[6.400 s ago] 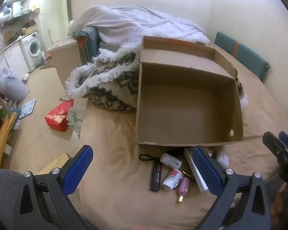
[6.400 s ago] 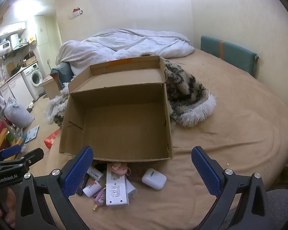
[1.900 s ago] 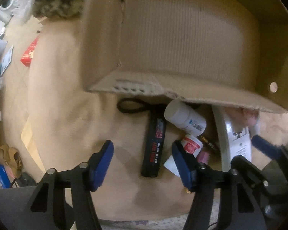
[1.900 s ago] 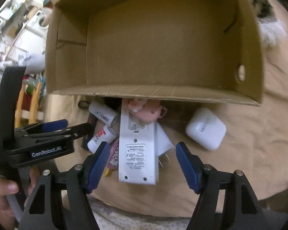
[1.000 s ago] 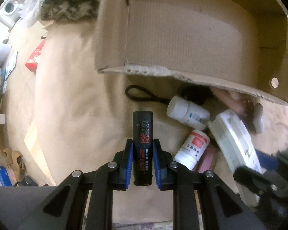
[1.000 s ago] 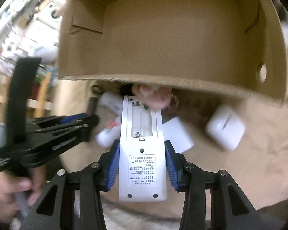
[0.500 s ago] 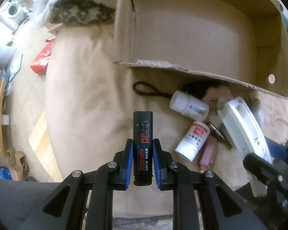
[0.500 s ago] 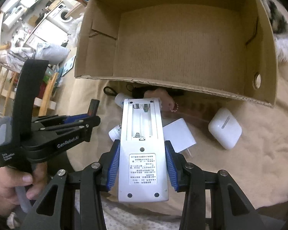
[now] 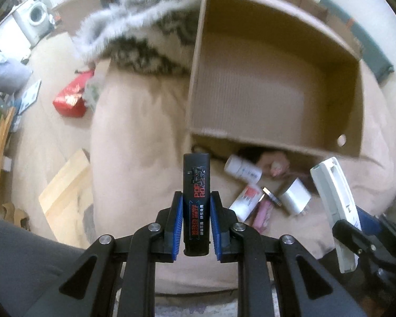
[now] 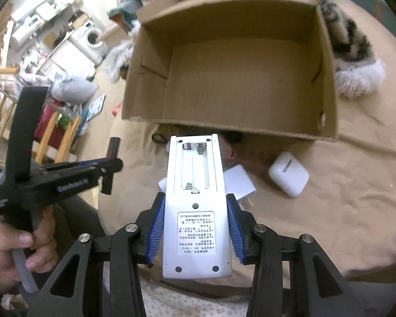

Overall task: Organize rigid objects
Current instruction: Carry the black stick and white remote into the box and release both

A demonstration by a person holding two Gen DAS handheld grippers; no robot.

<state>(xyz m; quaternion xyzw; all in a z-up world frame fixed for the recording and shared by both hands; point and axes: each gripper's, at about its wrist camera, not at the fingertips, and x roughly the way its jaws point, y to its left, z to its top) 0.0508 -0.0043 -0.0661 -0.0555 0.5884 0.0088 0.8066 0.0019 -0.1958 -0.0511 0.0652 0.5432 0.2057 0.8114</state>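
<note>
My left gripper (image 9: 196,227) is shut on a black stick-shaped device with red lettering (image 9: 196,185), held above the tan bed. My right gripper (image 10: 195,227) is shut on a white remote control (image 10: 195,198) that lies back side up with its battery bay uncovered. The remote (image 9: 335,206) also shows at the right of the left wrist view. Beyond both stands an open cardboard box (image 10: 235,74), its floor bare. In front of the box lie two white bottles (image 9: 243,169), a pink item (image 9: 262,214), a white charger (image 9: 294,198) and a white earbud case (image 10: 289,174).
A furry patterned blanket (image 9: 145,50) lies beside the box. Left of the bed the floor holds a red package (image 9: 71,100), a wooden board (image 9: 66,190) and a washing machine (image 9: 34,23). A person's hand (image 10: 15,243) grips the left tool's handle.
Both grippers have risen from the bed with their objects, and the view has tilted up, so more of the box's inside and the room shows.
</note>
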